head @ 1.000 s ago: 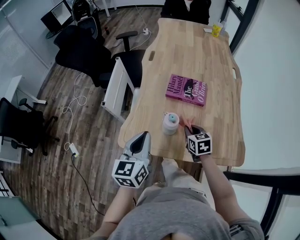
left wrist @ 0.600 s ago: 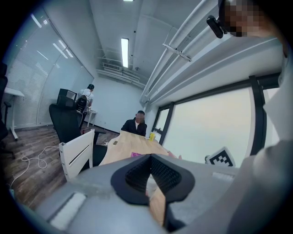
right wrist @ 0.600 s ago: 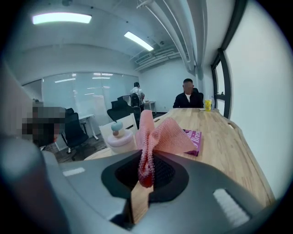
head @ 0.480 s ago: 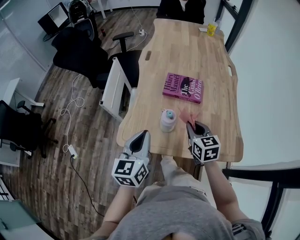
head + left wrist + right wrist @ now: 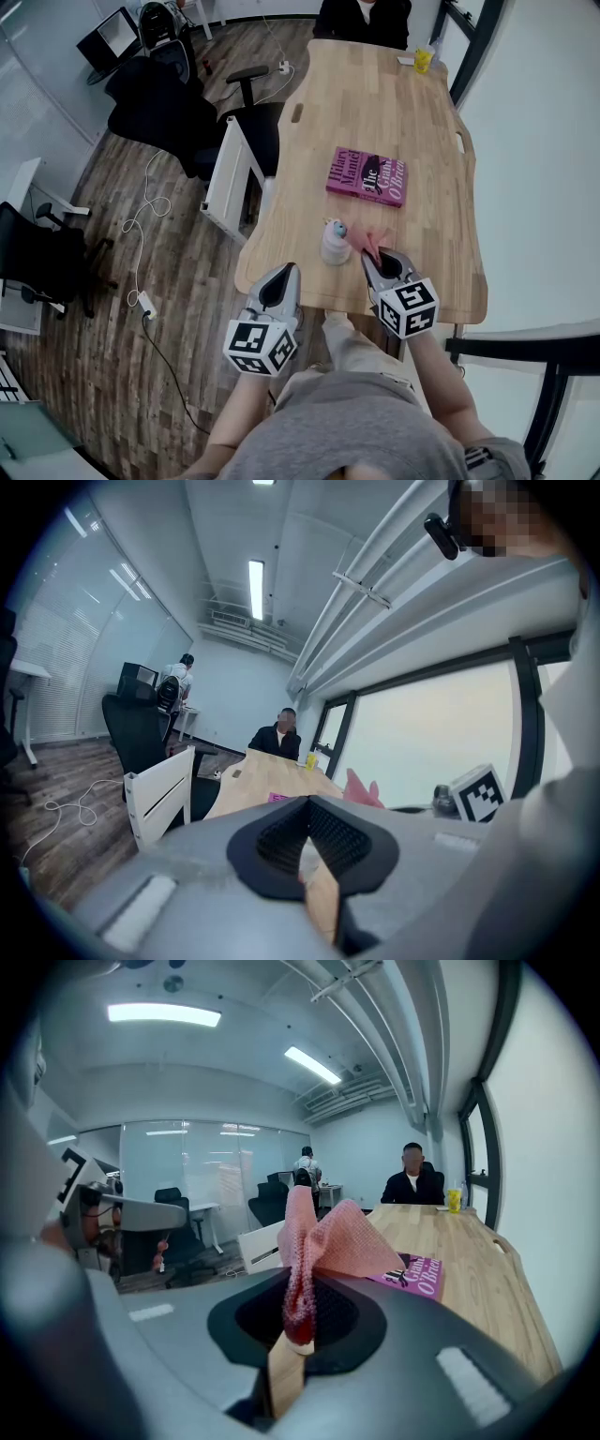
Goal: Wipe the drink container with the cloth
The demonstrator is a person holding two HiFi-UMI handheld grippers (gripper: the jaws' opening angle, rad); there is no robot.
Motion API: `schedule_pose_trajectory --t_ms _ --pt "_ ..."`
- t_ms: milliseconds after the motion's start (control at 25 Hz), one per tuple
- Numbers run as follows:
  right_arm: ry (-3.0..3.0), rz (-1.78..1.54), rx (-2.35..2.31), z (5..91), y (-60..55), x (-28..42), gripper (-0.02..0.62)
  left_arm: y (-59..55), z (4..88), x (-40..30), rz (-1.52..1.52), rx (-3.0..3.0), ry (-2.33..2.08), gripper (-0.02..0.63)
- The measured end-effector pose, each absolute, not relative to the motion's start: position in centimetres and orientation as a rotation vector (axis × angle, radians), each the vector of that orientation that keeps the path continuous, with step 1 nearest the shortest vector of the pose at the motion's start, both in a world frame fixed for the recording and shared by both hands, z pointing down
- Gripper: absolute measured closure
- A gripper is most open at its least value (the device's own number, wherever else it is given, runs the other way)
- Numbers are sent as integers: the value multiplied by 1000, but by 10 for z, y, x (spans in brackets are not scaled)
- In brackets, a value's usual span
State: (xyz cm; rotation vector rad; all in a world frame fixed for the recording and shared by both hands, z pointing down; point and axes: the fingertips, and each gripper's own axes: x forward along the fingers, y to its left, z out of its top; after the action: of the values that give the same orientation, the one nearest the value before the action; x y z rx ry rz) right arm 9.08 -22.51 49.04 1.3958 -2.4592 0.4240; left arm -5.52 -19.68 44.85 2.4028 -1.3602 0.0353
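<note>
The drink container (image 5: 335, 242), white with a teal lid, stands upright near the table's front edge. My right gripper (image 5: 377, 255) is shut on a pink cloth (image 5: 372, 241), which lies against the container's right side. In the right gripper view the cloth (image 5: 328, 1237) sticks up from the shut jaws of that gripper (image 5: 298, 1321). My left gripper (image 5: 285, 272) hangs off the table's front left edge, left of the container and apart from it. Its jaws (image 5: 305, 841) stand shut with nothing held. The pink cloth (image 5: 361, 789) shows to its right.
A purple book (image 5: 367, 176) lies mid-table on the wooden table (image 5: 441, 216). A yellow cup (image 5: 431, 58) stands at the far end, where a person (image 5: 364, 17) sits. A white cabinet (image 5: 230, 178) and black office chairs (image 5: 159, 98) stand left of the table.
My right gripper has swung left with the cloth, bringing it from a gap beside the container up against its right side. The left gripper has stayed put.
</note>
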Motion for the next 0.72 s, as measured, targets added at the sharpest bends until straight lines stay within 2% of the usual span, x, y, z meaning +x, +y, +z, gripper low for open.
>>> schedule_pose_trajectory --t_ms 720 --pt "-2450 442 1147 535 -219 56 568 -196 455 -56 55 2383 -1368 604"
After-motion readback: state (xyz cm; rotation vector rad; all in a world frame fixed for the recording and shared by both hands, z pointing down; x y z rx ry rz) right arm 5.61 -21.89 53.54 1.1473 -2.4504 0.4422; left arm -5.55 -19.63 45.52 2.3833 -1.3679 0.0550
